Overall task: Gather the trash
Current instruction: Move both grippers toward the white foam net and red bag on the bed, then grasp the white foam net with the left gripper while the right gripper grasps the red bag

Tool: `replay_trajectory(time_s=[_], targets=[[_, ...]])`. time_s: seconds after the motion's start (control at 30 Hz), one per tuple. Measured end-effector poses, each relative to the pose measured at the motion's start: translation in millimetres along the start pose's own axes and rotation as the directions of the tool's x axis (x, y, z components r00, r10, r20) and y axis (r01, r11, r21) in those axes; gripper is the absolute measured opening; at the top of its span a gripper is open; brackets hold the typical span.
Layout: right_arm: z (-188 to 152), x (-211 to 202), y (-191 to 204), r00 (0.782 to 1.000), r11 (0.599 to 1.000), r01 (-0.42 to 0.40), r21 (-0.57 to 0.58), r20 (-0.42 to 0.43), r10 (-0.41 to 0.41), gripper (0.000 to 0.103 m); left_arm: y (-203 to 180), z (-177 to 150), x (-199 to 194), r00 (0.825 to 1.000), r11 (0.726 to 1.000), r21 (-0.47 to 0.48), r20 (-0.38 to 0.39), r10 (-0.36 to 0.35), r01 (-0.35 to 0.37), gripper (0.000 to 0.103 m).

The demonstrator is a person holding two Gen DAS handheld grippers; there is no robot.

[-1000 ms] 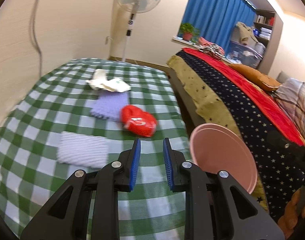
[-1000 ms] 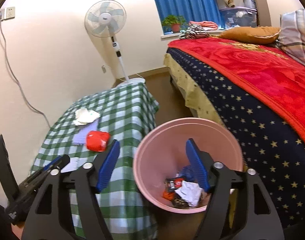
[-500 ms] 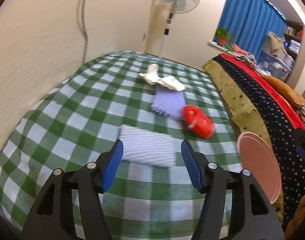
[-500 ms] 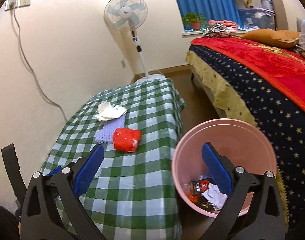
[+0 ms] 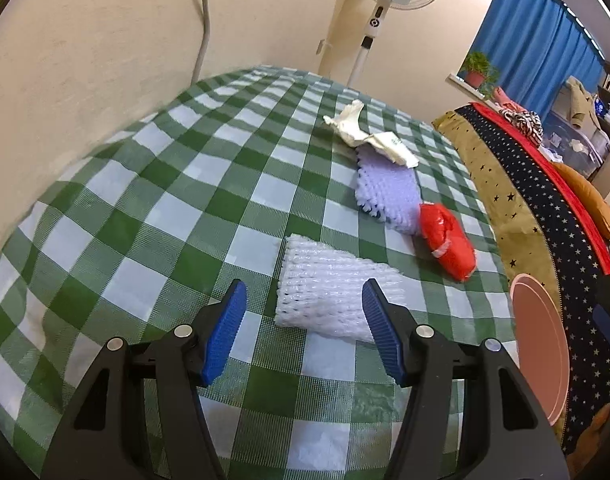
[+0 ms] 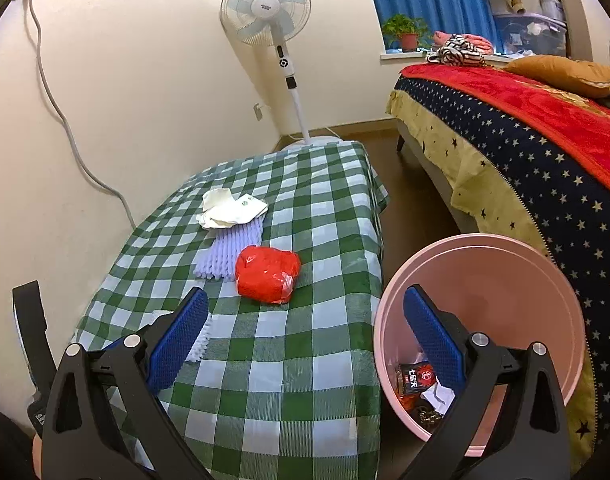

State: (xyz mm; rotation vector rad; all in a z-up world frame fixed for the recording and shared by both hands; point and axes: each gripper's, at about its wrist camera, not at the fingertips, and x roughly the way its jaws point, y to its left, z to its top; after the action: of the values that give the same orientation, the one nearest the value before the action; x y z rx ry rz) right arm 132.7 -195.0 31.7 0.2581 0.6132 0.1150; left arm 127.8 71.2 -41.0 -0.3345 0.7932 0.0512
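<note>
Left gripper (image 5: 303, 320): released, blue pads spread wide, low over the near end of the green-checked tabletop (image 5: 153, 208), nothing between the pads. Just ahead, a white foam net sleeve (image 5: 333, 294) flat on the cloth, its near right corner close beside the right pad (image 5: 379, 334); contact impossible to tell. Farther along toward the right edge, a red plastic bag (image 5: 447, 242), bunched, touching the near end of a lavender foam net (image 5: 387, 192). On the far end of that net, crumpled white paper (image 5: 365, 134), partly overlapping it. All four pieces of trash on the right half of the tabletop, in a rough line running away from the near edge.

Right gripper (image 6: 305, 332): also released, pads far apart, grasping nothing, raised above the near right corner of the tabletop. Left pad (image 6: 177, 340) over the cloth near the white sleeve's fringe; right pad over the open mouth of the pink bin (image 6: 505, 264). Bin standing on the floor just beside the tabletop's right edge, between table and bed (image 6: 525, 136), with wrappers (image 6: 419, 378) and crumpled paper at its bottom. Beyond the far end of the table, a standing fan (image 6: 265, 8) by the wall.
</note>
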Motion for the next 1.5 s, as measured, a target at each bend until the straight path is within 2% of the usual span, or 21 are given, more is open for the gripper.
replay_trajectory(time_s=[0.2, 0.3, 0.37, 0.43, 0.47, 0.57, 0.67, 1.03, 1.5], targets=[[0, 15, 6, 1.0, 1.0, -0.013, -0.008, -0.017, 0.013, 0.096, -2, -1, 12, 0.999, 1.0, 0.018, -0.04, 0.024, -0.024, 0.057], [0, 22, 12, 1.0, 1.0, -0.018, -0.016, -0.024, 0.017, 0.096, 0, -2, 17, 0.998, 1.0, 0.013, -0.062, 0.016, -0.015, 0.048], [0, 26, 15, 0.999, 1.0, -0.018, -0.021, -0.029, 0.018, 0.096, 1, -1, 17, 0.998, 1.0, 0.014, -0.063, 0.012, -0.011, 0.037], [0, 31, 17, 0.999, 1.0, -0.019, -0.024, -0.035, 0.019, 0.096, 0, -1, 17, 0.998, 1.0, 0.02, -0.064, 0.006, -0.005, 0.033], [0, 34, 18, 0.999, 0.999, -0.022, -0.025, -0.039, 0.021, 0.096, 0, -1, 17, 0.998, 1.0, 0.025, -0.062, 0.007, -0.005, 0.026], [0, 43, 21, 0.998, 0.999, -0.026, -0.029, -0.058, 0.025, 0.096, 2, 0, 15, 0.998, 1.0, 0.02, -0.055, 0.004, -0.003, 0.015], [-2, 54, 24, 0.996, 0.999, -0.038, -0.026, -0.079, 0.036, 0.096, 4, 1, 12, 0.999, 1.0, 0.009, -0.038, 0.011, -0.011, 0.01], [0, 99, 37, 0.991, 0.999, -0.037, -0.035, -0.133, 0.032, 0.096, 9, 5, 5, 0.999, 0.999, -0.002, 0.013, 0.05, -0.05, 0.007], [1, 143, 34, 0.979, 1.0, -0.029, -0.007, -0.2, 0.027, 0.094, 6, 6, 9, 0.996, 0.996, 0.011, 0.029, 0.086, -0.086, 0.007]])
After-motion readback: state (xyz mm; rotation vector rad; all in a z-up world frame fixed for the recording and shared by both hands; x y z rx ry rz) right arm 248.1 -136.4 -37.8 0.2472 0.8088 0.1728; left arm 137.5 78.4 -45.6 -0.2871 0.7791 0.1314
